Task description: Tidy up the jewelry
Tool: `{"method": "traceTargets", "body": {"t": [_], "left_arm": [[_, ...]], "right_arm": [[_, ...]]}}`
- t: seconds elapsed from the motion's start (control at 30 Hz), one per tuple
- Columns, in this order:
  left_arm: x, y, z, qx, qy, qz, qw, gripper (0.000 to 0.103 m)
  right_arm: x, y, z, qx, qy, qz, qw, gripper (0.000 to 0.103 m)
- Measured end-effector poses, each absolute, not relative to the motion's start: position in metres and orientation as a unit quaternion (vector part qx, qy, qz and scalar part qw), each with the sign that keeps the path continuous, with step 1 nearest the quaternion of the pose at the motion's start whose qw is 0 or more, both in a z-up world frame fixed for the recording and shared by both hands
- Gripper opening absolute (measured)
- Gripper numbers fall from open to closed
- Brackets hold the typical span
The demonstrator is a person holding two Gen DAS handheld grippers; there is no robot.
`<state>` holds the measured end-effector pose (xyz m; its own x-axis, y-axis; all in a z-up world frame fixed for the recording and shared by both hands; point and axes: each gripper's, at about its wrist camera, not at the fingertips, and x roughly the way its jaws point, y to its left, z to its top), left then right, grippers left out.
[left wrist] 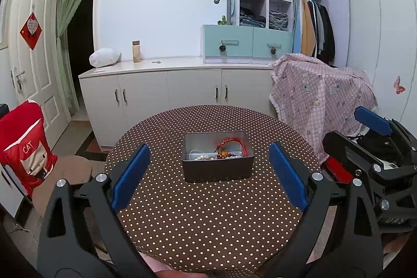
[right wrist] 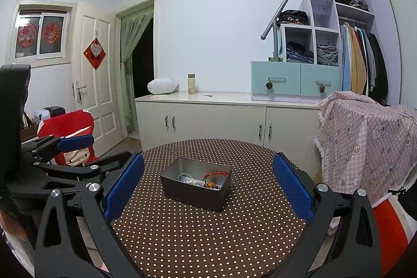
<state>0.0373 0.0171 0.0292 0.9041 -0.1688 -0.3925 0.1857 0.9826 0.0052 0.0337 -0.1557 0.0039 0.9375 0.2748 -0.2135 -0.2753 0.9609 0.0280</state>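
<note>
both left gripper and right gripper spread wide and empty short of the metal tin, jewelry tangled inside it, likely to drag strands out together or shove the light tin.

Matt grey metal tin, dull sheen inside; polka-dotted cloth over table; ribbed blue pads on matt black plastic, at 9 o'clock.

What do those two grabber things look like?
Each is black plastic with triangular cut-outs and round silver bolts. The left gripper and right gripper both have two fingers faced with ribbed blue pads. No cables show.
</note>
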Motion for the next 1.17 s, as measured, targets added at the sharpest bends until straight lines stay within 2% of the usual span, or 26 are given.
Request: {"method": "traceTargets", "body": {"t": [1.17], "left_arm": [[0.0414, 0.0166, 0.0244, 0.020, 0.216, -0.084, 0.973, 0.091]], "right_arm": [[0.0365, -0.1550, -0.0027, -0.001, 0.115, 0.138, 0.984, 0.095]]}}
